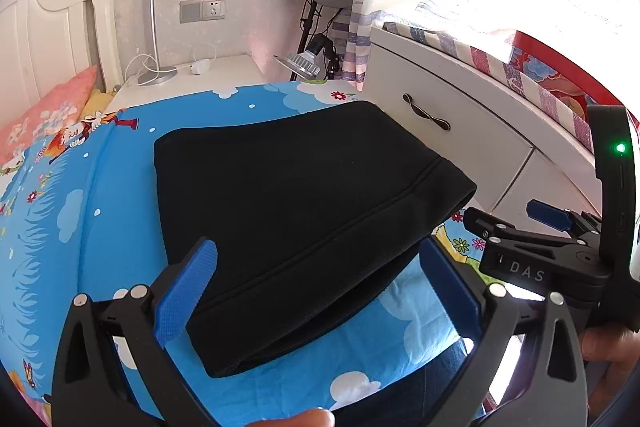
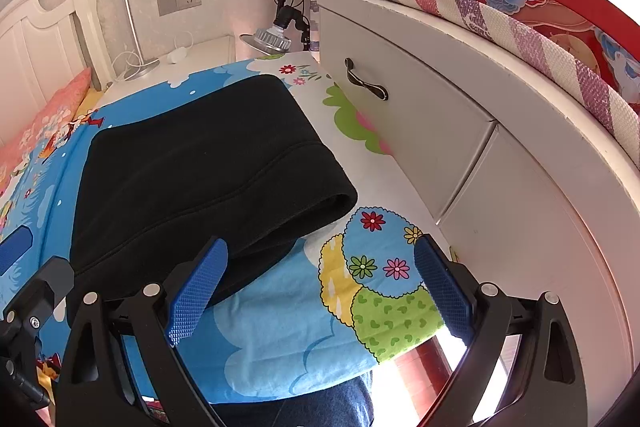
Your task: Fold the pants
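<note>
A: What crowds the pants?
B: Folded on the bedsheet, near a white drawer unit; nightstand beyond.
A: Grippers?
B: Left gripper and right gripper both spread wide, holding nothing, at the bed's near edge.

Both wrist views were aimed forward and down over the bed, near the folded pants; pants and, apparently, the same drawer were shared.

One pair of black pants, folded, lies on the bed. Two tongs are in view, left tongs and right tongs, each with two blue pads. One pink pillow sits at the bed's head corner, and one drawer handle shows.
</note>
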### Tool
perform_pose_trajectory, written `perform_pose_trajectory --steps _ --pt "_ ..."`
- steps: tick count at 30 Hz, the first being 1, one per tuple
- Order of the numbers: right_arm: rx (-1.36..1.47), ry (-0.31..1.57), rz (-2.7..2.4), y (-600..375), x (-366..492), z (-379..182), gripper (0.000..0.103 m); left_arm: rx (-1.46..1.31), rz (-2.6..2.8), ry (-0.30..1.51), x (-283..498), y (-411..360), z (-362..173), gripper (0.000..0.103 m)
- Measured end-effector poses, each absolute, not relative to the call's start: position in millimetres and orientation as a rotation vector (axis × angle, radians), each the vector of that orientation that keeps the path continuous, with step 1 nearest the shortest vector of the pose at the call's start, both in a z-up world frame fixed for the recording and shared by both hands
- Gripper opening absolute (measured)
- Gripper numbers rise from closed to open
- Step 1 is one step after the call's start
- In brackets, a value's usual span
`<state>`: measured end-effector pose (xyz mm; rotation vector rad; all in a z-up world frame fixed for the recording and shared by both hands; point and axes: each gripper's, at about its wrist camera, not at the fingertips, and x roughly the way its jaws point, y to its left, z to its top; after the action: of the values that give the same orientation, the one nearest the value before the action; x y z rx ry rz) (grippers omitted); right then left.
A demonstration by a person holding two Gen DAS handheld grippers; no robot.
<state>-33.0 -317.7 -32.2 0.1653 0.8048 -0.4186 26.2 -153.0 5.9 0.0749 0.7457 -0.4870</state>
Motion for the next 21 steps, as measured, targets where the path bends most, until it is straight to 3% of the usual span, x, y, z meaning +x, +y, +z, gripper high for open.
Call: perform_pose_trajectory --steps 21 --pt "0.167 0.805 -0.418 -317.7 -33.2 -32.7 0.091 0.069 -0.486 0.746 27.3 -152.3 7.6 0.101"
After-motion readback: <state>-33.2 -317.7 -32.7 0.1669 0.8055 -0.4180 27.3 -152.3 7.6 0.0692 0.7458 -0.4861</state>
